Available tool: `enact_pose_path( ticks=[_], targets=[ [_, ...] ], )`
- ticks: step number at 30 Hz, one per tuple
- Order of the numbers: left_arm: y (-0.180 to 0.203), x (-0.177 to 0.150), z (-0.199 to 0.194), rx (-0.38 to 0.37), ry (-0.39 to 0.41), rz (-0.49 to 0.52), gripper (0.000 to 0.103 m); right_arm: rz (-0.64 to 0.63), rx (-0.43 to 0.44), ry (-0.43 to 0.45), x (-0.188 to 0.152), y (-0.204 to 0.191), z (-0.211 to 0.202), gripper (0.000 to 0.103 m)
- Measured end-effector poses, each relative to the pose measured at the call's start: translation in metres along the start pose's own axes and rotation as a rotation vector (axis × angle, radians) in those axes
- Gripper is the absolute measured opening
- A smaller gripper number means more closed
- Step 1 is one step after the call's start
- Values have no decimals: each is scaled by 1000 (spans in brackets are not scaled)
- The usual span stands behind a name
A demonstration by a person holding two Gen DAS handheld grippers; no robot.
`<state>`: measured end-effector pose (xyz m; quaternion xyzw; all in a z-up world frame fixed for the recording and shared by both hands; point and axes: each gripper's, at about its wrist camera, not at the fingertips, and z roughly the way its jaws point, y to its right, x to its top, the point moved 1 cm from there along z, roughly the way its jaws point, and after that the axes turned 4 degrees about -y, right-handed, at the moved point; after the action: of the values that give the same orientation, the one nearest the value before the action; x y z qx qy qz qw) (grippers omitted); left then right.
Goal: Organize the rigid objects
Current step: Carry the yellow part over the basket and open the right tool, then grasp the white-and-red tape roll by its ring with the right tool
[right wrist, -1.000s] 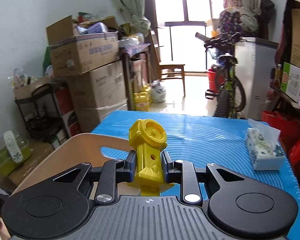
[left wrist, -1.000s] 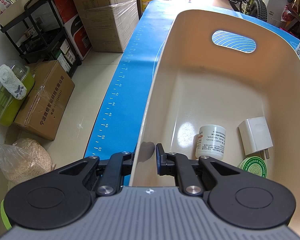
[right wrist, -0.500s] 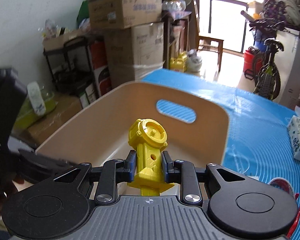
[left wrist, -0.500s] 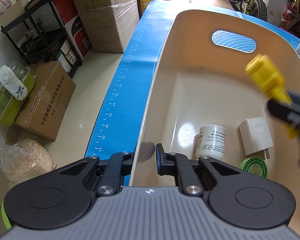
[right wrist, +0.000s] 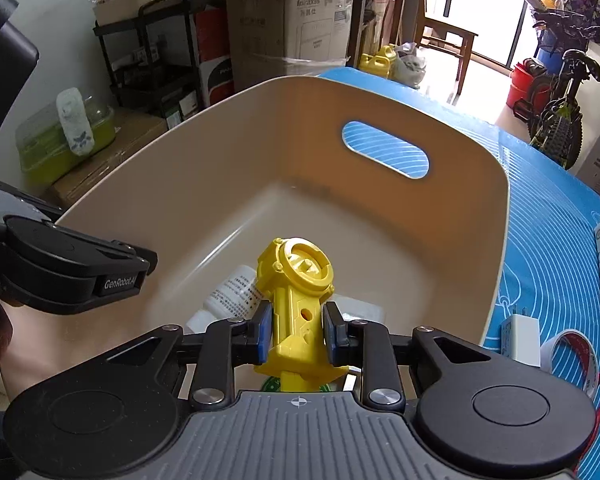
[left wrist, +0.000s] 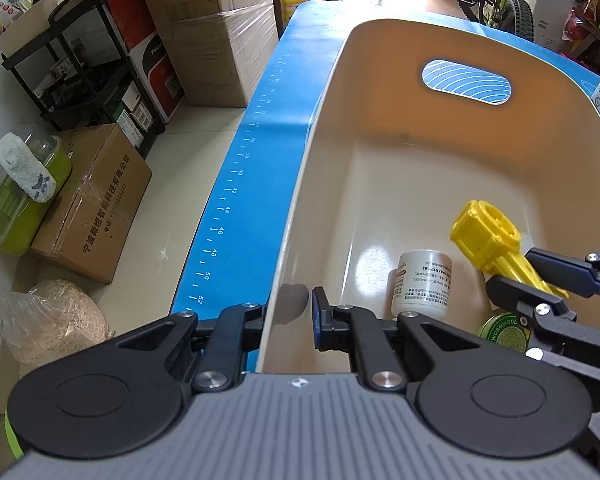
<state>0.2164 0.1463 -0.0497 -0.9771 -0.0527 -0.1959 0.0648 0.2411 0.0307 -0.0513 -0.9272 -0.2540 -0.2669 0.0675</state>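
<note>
Now the right gripper point(right wrist: 295, 330) is down inside the beige plastic storage bin point(right wrist: 496, 240), where a second ago it was above the blue silicone mat point(right wrist: 556, 248) with only the bin's near rim in sight. Its pads pinch the shaft of the yellow plastic toy piece with a round ringed head point(right wrist: 296, 280), exactly as before. Seen from the left wrist, that yellow piece point(left wrist: 490, 240) hangs low over the bin floor, just above the white cylindrical bottle with printed text point(left wrist: 422, 282) lying on its side. A green round tin point(left wrist: 504, 330) shows beside the bottle; the white charger block seen earlier in the bin is probably hidden behind the right gripper. The left gripper point(left wrist: 288, 316) has not shifted: its jaws are pressed onto the bin's near side wall, one finger outside and one inside.
</note>
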Motion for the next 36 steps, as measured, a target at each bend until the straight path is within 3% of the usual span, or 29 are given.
enact_pose_path(
  ticks=[4,8,12,21,28,36],
  targets=[
    [1,0,0,1,-1,-1,15,11,12,8,-3,3,-3,38],
    [1,0,0,2,-3,0,15,35,38,50,-3,10,-14,54],
    [1,0,-1,1,-3,0,16,72,52,124,0,20,-35,62],
    [2,-2,1,-3,-2,2,22,242,-31,261,-11,85,-78,74],
    [3,-2,1,-4,-4,-3,22,364,-163,222,-38,145,-68,74],
    [3,-1,1,-3,-5,-2,22,407,-229,144,-62,180,-40,72]
  ],
)
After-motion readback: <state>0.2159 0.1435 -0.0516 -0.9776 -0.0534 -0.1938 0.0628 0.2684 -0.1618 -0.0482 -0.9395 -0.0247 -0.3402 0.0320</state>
